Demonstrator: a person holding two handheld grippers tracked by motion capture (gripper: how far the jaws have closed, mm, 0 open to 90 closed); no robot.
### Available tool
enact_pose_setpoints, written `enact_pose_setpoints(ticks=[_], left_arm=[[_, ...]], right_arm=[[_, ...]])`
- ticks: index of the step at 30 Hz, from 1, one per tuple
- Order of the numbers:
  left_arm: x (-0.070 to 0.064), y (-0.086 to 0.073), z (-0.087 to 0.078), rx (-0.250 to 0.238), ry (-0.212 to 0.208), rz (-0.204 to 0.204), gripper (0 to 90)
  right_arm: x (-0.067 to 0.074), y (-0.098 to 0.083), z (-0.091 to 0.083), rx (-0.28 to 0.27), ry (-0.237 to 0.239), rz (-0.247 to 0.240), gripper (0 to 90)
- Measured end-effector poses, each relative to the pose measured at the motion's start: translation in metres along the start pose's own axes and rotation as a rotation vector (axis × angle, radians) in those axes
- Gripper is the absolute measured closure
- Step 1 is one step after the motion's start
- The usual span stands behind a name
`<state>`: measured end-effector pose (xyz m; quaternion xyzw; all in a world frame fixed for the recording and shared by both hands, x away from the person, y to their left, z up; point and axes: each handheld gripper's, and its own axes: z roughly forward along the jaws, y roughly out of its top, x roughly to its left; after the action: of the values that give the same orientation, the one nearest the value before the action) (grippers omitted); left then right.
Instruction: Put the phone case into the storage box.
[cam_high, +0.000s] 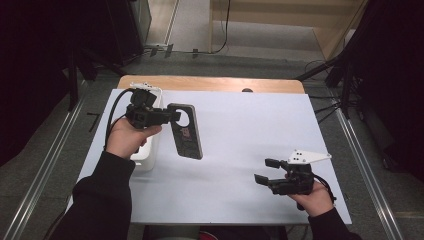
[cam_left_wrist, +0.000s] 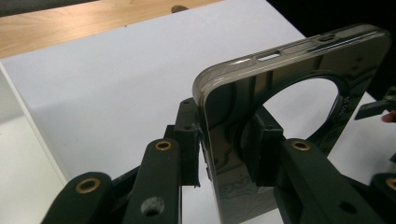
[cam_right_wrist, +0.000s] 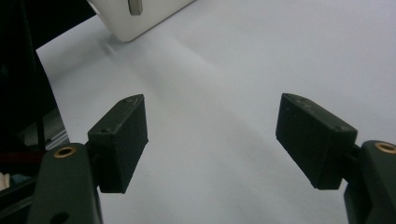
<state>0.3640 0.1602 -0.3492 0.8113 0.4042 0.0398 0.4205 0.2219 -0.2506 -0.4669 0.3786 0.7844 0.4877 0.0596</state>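
A dark phone case (cam_high: 186, 131) with a round cutout hangs above the white table sheet (cam_high: 240, 125), pinched at its top edge by the left gripper (cam_high: 167, 116), beside a white bin (cam_high: 148, 150). Well apart, the right gripper (cam_high: 263, 171) hovers low over the sheet, jaws spread wide, holding nothing.

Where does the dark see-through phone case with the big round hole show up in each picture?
High view: dark see-through phone case left of centre, held by left gripper.
Left gripper view: case centre-right, clamped between jaws.
Right gripper view: not there.
Shared landmark: white sheet.
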Motion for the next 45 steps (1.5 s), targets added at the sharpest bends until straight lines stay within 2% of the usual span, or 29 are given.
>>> enact_pose_setpoints(ticks=[6, 13, 18, 28, 35, 39, 45], left_arm=[[0.003, 0.005, -0.004, 0.005, 0.017, -0.001, 69.3], [0.01, 0.011, -0.008, 0.003, 0.052, -0.002, 69.3], [0.015, 0.017, -0.014, -0.007, 0.071, -0.009, 69.3], [0.023, 0.026, -0.029, -0.037, 0.094, -0.018, 69.3], [0.029, 0.032, -0.038, -0.03, 0.115, -0.023, 69.3], [0.032, 0.037, -0.044, -0.028, 0.121, -0.029, 69.3], [0.037, 0.044, -0.049, -0.022, 0.142, -0.014, 69.3]], right_arm=[[0.001, 0.0, 0.001, 0.002, -0.005, -0.003, 21.3], [0.001, -0.003, 0.008, 0.036, 0.021, -0.01, 10.8], [0.003, -0.004, 0.011, 0.068, 0.023, -0.028, 10.8], [0.004, -0.003, 0.01, 0.048, 0.011, -0.027, 10.8], [0.004, -0.001, 0.003, 0.002, -0.013, -0.029, 10.9], [0.005, -0.001, 0.002, 0.006, -0.014, -0.027, 10.9], [0.004, -0.001, 0.002, -0.001, -0.017, -0.03, 11.0]])
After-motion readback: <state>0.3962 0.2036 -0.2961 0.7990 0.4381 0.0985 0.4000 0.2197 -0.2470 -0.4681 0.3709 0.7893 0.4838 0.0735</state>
